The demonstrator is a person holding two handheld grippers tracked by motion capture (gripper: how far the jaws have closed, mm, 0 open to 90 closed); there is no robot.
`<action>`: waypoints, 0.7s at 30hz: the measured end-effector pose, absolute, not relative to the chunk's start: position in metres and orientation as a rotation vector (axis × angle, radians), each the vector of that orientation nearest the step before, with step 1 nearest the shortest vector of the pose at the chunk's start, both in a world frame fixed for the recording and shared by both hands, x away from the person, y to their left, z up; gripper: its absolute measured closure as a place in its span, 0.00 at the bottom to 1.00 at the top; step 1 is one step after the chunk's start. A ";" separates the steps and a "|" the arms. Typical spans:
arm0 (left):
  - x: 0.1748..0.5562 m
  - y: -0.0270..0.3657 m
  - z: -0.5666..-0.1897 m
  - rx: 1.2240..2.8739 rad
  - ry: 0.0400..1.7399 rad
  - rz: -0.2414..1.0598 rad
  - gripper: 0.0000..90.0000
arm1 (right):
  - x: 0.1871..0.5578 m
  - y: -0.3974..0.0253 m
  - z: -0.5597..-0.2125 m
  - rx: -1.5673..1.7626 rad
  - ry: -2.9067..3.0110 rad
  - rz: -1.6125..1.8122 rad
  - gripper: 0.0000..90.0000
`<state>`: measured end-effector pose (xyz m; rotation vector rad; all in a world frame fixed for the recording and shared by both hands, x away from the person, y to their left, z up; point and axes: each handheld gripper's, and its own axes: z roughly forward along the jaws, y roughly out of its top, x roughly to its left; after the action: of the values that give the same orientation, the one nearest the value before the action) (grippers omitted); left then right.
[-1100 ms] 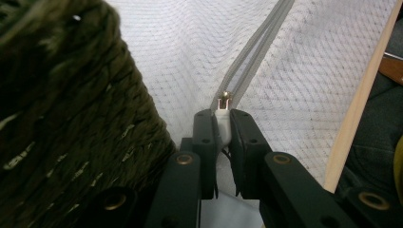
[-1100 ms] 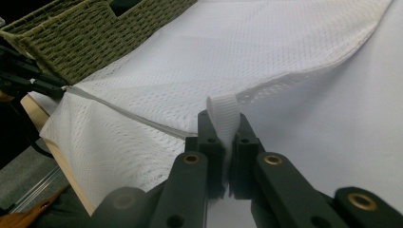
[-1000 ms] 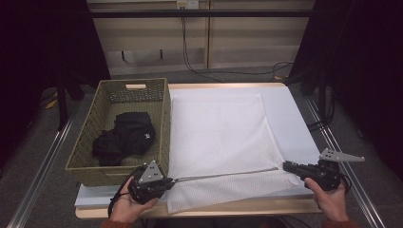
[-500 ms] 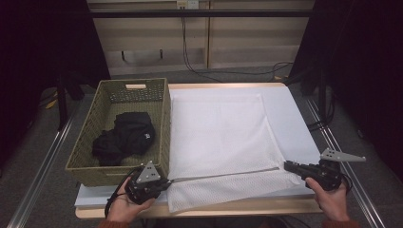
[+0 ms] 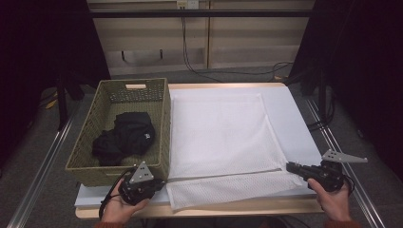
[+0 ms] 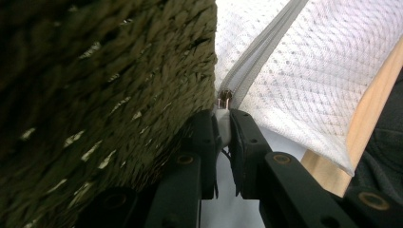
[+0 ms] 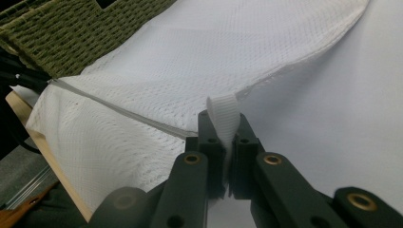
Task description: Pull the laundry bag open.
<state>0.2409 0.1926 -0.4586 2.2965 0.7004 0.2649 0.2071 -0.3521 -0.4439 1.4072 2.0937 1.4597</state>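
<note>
We have the left gripper point(image 6: 222, 124) clamped on the zipper pull point(image 6: 224, 100) and the right gripper point(image 7: 224, 142) pinching the fabric loop point(image 7: 223, 113), the mesh laundry bag's point(image 5: 223, 128) zipper point(image 5: 228, 174) running straight between them.

Left tool point(image 5: 159, 183) and right tool point(image 5: 291, 167) low, wide apart, both clamped, each in a hand.

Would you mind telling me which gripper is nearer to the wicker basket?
Left. The left gripper is right beside the wicker basket, at its near corner. The right gripper is across the white mesh bag, at its far end.
</note>
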 end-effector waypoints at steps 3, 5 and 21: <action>0.241 0.192 -0.459 2.296 0.698 0.268 0.91 | 0.207 -0.352 -0.445 1.411 2.100 1.448 0.96; 0.241 0.192 -0.459 2.292 0.700 0.263 0.91 | 0.207 -0.352 -0.445 1.410 2.100 1.443 0.96; 0.241 0.188 -0.468 2.307 0.684 0.238 0.91 | 0.205 -0.347 -0.466 1.443 2.198 1.306 0.95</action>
<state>0.2413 0.1875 -0.4684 2.3073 0.6843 0.2380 0.2055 -0.3467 -0.4663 1.4426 2.1982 1.3056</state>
